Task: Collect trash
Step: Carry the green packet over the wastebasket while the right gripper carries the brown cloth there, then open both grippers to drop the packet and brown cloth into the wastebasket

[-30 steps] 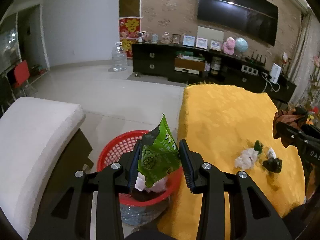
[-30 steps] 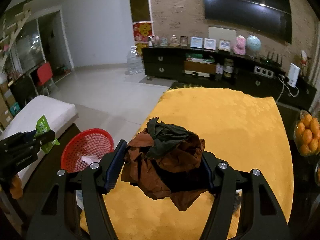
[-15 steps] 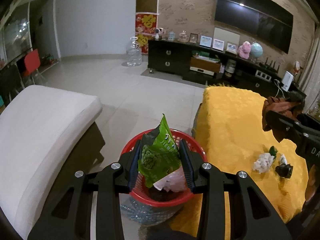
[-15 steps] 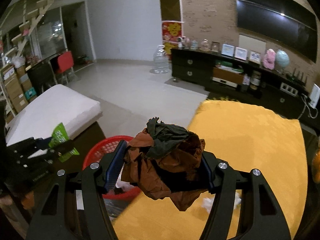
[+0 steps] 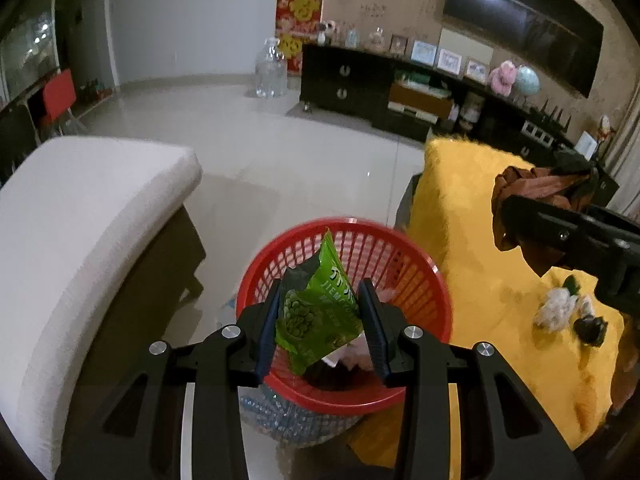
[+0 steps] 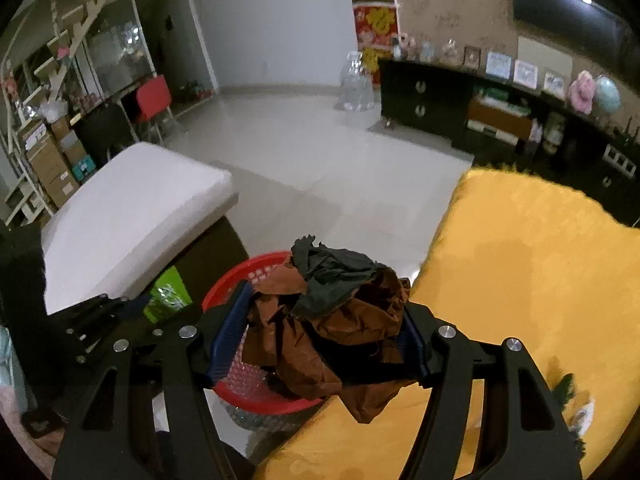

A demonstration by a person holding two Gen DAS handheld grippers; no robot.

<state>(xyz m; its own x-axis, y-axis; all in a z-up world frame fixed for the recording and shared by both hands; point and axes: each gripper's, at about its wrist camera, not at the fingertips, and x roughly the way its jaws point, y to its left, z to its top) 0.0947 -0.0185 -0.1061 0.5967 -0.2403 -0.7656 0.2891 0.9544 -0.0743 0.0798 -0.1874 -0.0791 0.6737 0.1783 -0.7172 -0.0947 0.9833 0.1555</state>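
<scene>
On the far left a white cushioned seat (image 5: 88, 216) on a dark base stands close to the red basket (image 5: 416, 276), with pale tiled floor (image 5: 280, 148) between and beyond them. The left gripper (image 5: 322, 322) hangs right over the basket, its two fingers closed on a green snack packet (image 5: 320, 312) that stands upright between the pads. Inside the basket lie a few pale scraps and something dark, partly hidden by the packet. The basket's right side touches the hanging edge of a yellow cloth (image 5: 464, 216) that covers the table – the nearest thing crowding it on that side. Over the cloth the right gripper (image 6: 320, 332) is clamped, jaws about half apart, on a crumpled wad of brown and dark green wrapping (image 6: 336, 312); from its own camera the wad covers much of the basket's rim. Further right on the cloth lie a white crumpled tissue (image 5: 554, 306) and, just beside it, a small dark lump (image 5: 592, 328).
</scene>
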